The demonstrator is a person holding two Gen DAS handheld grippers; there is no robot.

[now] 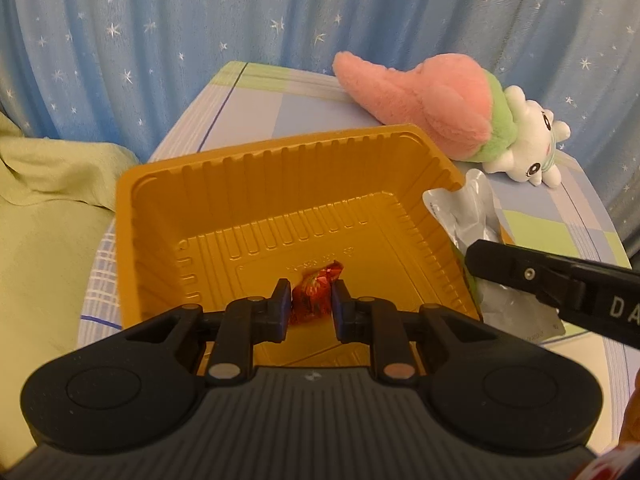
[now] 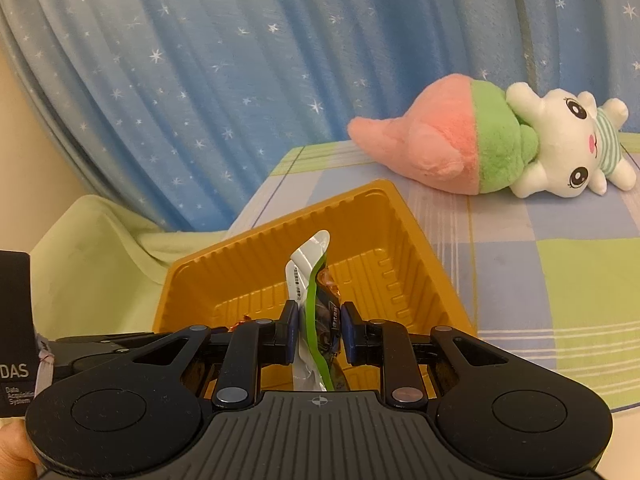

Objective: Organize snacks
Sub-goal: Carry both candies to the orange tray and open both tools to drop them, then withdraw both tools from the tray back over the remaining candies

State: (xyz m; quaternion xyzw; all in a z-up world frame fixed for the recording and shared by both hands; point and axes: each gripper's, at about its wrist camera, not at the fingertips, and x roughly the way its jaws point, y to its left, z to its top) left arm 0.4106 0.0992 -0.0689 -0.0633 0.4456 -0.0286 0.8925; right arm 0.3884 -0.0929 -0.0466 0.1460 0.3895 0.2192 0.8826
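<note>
White letters on the black side of the left gripper (image 2: 318, 312), seen at the left edge of the right wrist view, read "DAS" and, below in small print, "Data Acquisition System"; in the left wrist view the side of the right gripper (image 1: 472, 264) shows only "DA" before the picture ends; the bottom of the gold tray (image 1: 280, 184) has raised marks that are too faint to read; the silver and green snack packet (image 2: 310, 280) has small dark print that is too tiny to read; the left gripper (image 1: 308, 300) has its claw closed on a little red candy (image 1: 314, 294) in shiny crinkly wrap, held just over the tray floor; the right gripper has its claw closed on the snack packet, which stands up thin and edge-on above the near side of the tray; the tray is deep, with ribbed walls, and sits on a checked tablecloth (image 2: 560, 280); a pink, green and white plush toy (image 2: 500, 144) lies behind it, near a blue curtain (image 2: 240, 80) with white stars.
</note>
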